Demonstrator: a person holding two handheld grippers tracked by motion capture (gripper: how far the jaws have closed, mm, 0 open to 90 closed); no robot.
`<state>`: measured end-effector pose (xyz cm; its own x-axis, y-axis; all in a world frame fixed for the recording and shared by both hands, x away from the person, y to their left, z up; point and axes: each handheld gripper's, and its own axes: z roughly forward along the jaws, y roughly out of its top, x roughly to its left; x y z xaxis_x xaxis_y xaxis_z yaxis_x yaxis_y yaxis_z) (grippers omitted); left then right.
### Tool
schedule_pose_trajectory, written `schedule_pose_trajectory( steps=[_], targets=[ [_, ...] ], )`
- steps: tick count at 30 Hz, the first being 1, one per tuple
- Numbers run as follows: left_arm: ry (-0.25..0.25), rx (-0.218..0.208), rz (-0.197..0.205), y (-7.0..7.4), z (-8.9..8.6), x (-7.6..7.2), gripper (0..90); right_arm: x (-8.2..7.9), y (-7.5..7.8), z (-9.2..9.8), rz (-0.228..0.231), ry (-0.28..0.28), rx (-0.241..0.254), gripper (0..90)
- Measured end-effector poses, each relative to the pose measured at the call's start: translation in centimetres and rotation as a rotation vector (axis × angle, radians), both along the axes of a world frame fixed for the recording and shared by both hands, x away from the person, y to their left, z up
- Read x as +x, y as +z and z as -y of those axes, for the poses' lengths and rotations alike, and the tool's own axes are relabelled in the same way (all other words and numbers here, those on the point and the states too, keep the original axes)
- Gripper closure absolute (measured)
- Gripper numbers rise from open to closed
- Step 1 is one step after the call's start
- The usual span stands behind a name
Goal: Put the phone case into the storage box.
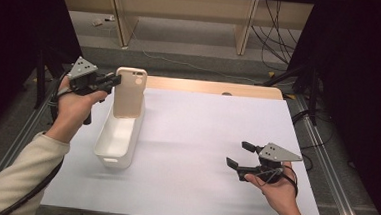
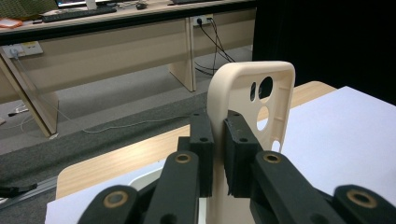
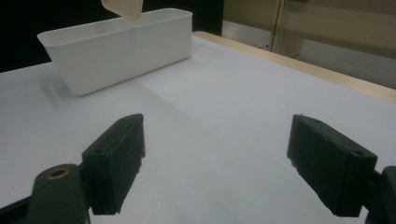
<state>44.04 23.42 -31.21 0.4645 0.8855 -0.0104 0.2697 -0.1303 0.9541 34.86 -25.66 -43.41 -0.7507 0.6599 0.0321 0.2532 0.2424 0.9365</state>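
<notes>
Left gripper (image 1: 114, 79) clamps beige phone case (image 1: 129, 91) by its rim over white bin (image 1: 119, 138); looks light, bendy; right gripper (image 1: 240, 155) released.

Phone case (image 1: 129, 91) upright over bin (image 1: 119, 140)

Phone case (image 2: 243, 93): beige plastic, matt, smooth, looks slightly rubbery. Bin (image 1: 118, 135): white plastic, smooth, faint sheen on the walls. Counter (image 1: 211, 139): white matt sheet, paper-like, over a pale wood-look top with a smooth edge. Left claw (image 2: 218, 140) and right claw (image 3: 219, 158): black matt plastic jaws, brass-coloured pivot bushings, pads finely textured. Floor (image 2: 116, 107): grey carpet, rough.
</notes>
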Motion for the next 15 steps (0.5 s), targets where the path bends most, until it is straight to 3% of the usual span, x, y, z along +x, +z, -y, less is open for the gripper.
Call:
schedule_pose_trajectory(
  steps=[3,6,8,10,13,15],
  targets=[
    [-0.002,0.008,-0.002,-0.06,-0.06,0.15,83.2,0.10,-0.05,-0.10,0.022,0.001,0.012,20.4],
    [-0.003,0.006,0.001,-0.14,-0.12,0.29,83.2,0.11,-0.09,-0.11,0.018,-0.001,0.011,20.5],
    [0.003,0.005,0.001,-0.13,-0.22,0.35,83.2,-0.09,0.02,-0.05,-0.016,0.000,-0.003,20.5],
    [0.002,0.012,0.002,-0.11,-0.36,0.43,83.2,0.04,0.00,-0.02,0.008,0.002,-0.004,20.4],
    [0.002,0.017,0.002,-0.07,-0.51,0.50,83.2,-0.06,0.02,-0.01,-0.011,-0.001,-0.003,20.4],
    [0.002,0.017,0.006,-0.08,-0.58,0.53,83.2,-0.01,0.02,0.03,0.001,-0.002,-0.003,20.5]
  ],
)
